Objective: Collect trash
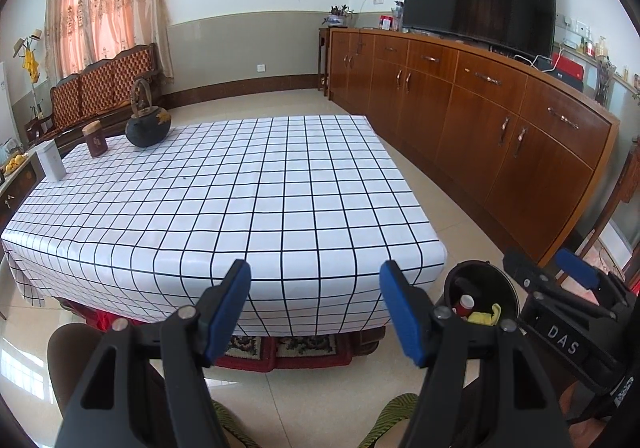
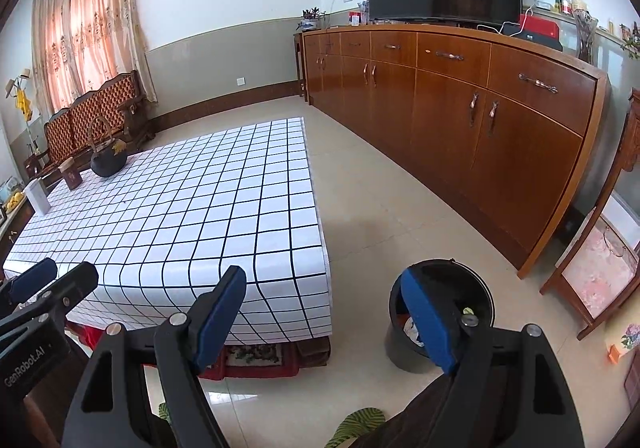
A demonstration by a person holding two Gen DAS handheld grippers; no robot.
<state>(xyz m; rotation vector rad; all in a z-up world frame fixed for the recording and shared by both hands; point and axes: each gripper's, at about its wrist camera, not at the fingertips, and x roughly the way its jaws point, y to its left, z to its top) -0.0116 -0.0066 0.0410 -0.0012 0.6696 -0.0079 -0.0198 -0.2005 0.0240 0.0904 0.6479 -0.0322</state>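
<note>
Both hand-held grippers, left (image 1: pixel 315 308) and right (image 2: pixel 322 320), hang released, grasping nothing. My bin (image 2: pixel 476 280) sits near the desk (image 2: pixel 180 215). I might bump it and spill the trash.

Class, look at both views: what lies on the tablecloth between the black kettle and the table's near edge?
Nothing: from the black kettle to the near edge, the checked tablecloth is bare, clearest in the left wrist view.

On my right gripper (image 1: pixel 576 280) the body's label reads "DAS"; on my left gripper (image 2: pixel 52 276) the side reads "GenRobot.AI".
</note>
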